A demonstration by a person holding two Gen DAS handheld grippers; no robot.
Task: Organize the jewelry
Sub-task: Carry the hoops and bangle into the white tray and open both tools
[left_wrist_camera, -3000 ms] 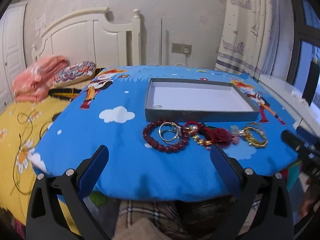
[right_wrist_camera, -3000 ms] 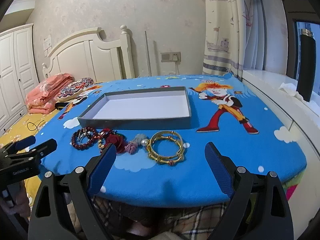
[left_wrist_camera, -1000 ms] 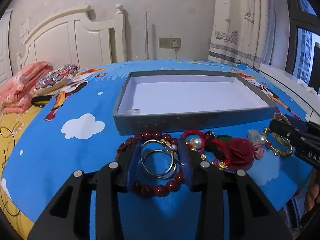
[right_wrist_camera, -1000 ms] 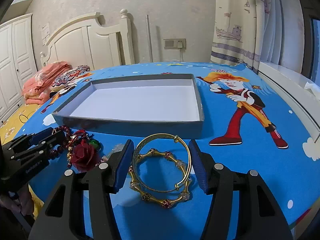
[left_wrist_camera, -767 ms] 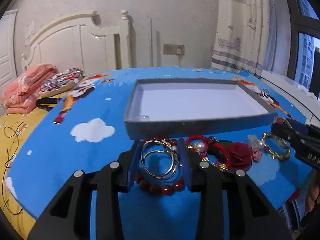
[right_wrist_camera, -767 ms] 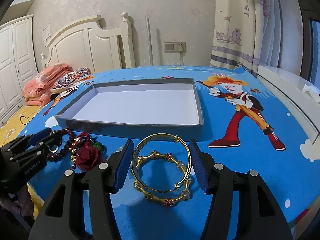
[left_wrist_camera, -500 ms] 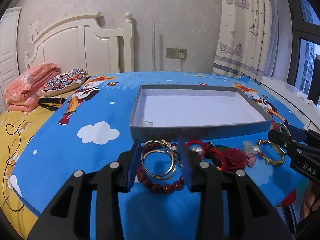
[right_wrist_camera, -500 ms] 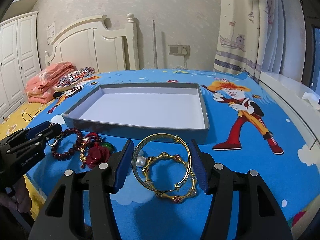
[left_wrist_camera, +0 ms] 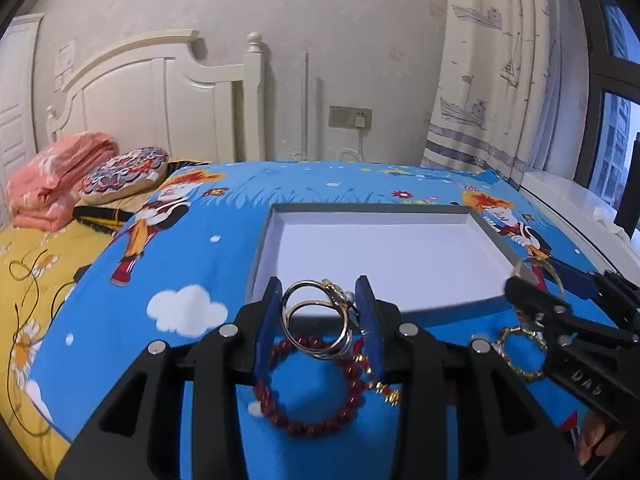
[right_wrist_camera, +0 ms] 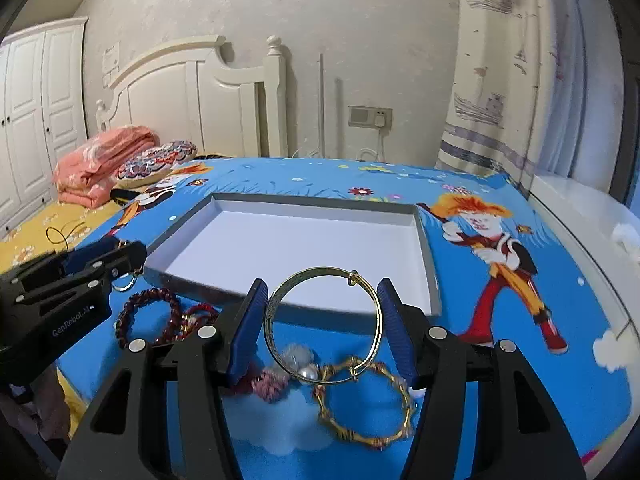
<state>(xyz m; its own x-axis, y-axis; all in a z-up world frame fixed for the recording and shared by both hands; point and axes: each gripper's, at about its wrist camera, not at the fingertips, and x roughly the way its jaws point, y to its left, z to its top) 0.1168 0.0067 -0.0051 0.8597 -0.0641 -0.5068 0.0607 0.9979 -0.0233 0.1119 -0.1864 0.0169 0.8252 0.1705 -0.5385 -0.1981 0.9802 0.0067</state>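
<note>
My left gripper (left_wrist_camera: pixel 318 322) is shut on a pair of linked silver rings (left_wrist_camera: pixel 316 318) and holds them above the table, near the front wall of the grey tray (left_wrist_camera: pixel 492 232). My right gripper (right_wrist_camera: pixel 322 328) is shut on a plain gold bangle (right_wrist_camera: pixel 276 300), lifted just in front of the grey tray (right_wrist_camera: pixel 424 248). On the cloth lie a red bead bracelet (left_wrist_camera: pixel 352 372), a gold knotted bangle (right_wrist_camera: pixel 402 392), a pink pearl hair tie (right_wrist_camera: pixel 276 384) and red cord pieces (right_wrist_camera: pixel 188 320). The tray's white floor is bare.
The blue cartoon tablecloth (right_wrist_camera: pixel 520 300) covers a round table whose front edge drops off close below the jewelry. A bed with yellow sheet, pink blanket (left_wrist_camera: pixel 52 184) and cushion lies left. Curtain and window sill (right_wrist_camera: pixel 580 216) are on the right.
Both grippers have risen with their pieces: the silver rings have left the bead bracelet, and the plain gold bangle has left the knotted one. Both now hang nearer the tray's front wall.
</note>
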